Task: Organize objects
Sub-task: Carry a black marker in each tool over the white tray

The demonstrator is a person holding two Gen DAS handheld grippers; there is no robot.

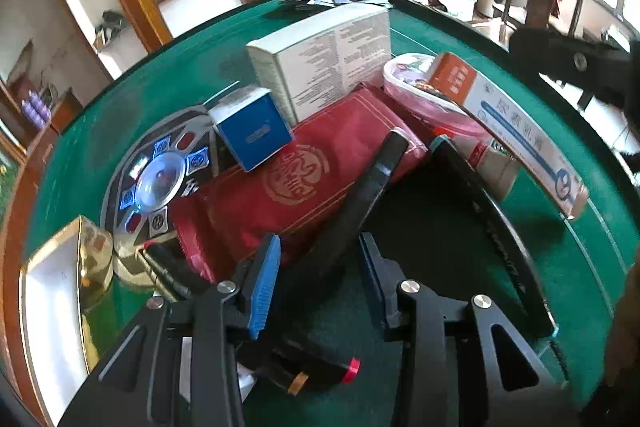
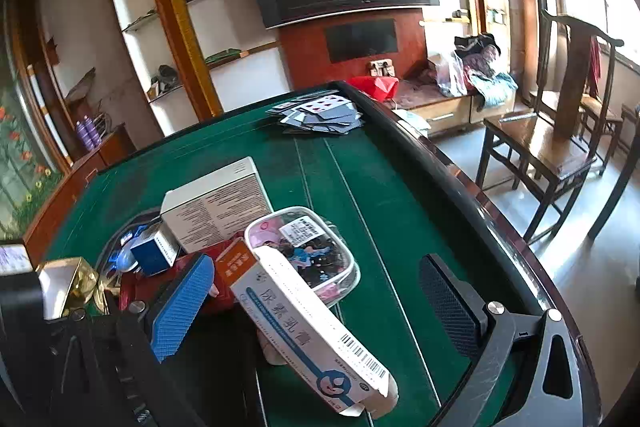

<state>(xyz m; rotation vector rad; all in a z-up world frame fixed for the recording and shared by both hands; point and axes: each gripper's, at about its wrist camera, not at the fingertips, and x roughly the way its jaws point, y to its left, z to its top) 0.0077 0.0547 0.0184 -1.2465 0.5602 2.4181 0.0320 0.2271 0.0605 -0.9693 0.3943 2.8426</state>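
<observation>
A heap of items lies on the green table (image 1: 580,275): a red foil pouch (image 1: 288,183), a small blue box (image 1: 252,127), a large white carton (image 1: 320,63), a clear plastic tub (image 2: 316,247) and a long white ointment box (image 2: 312,331) leaning on the heap. My left gripper (image 1: 316,287) is open, its blue pads on either side of a black curved handle (image 1: 352,211) over the pouch. My right gripper (image 2: 320,303) is open, its fingers either side of the ointment box, not touching it.
A gold open box (image 1: 68,291) and the table's silver centre dial (image 1: 160,179) sit at the left. Playing cards (image 2: 320,115) are scattered at the far edge. The raised dark table rim (image 2: 460,179) runs along the right, with wooden chairs (image 2: 560,131) beyond.
</observation>
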